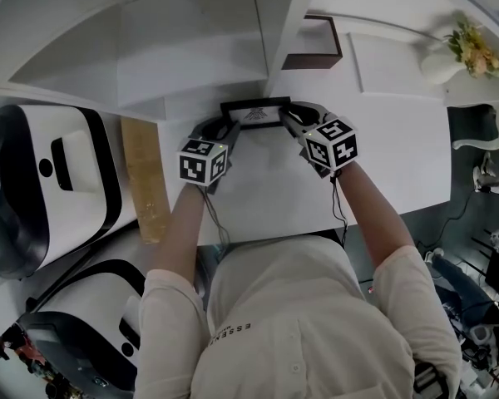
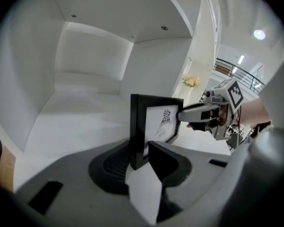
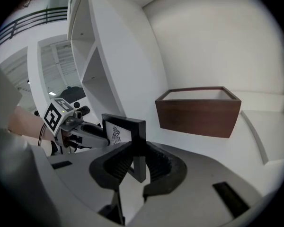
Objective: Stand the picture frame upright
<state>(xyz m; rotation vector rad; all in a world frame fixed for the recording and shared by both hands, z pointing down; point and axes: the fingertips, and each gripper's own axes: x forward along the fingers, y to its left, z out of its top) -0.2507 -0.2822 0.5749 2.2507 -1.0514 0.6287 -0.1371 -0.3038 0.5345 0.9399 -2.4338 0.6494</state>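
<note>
- Forearms reach fwd over near edge of tabletop (image 1: 391, 165), one gripper per hand.
- L gripper (image 1: 230, 128): jaws part-closed, clamped on the frame's L side bar; bar sits between the ribbed pads in left gripper view.
- R gripper (image 1: 288, 121): same on the R side bar. Mirrored side grips prob. keep it from twisting while it's set.
- picture frame (image 1: 254, 112): black, sketch print faces the person, at far edge of tabletop approx mid-width, just before the shelf upright. Looks near vertical in both gripper views; can't tell if its bottom edge touches the tabletop.
- Judgement: standing step nearly done; let go only once the base bears, else it may tip.
- wooden board (image 1: 147, 177) along L edge, well apart.
- brown box (image 1: 316, 44) in shelf bay beyond; flowers (image 1: 470, 46) at far R corner.
</note>
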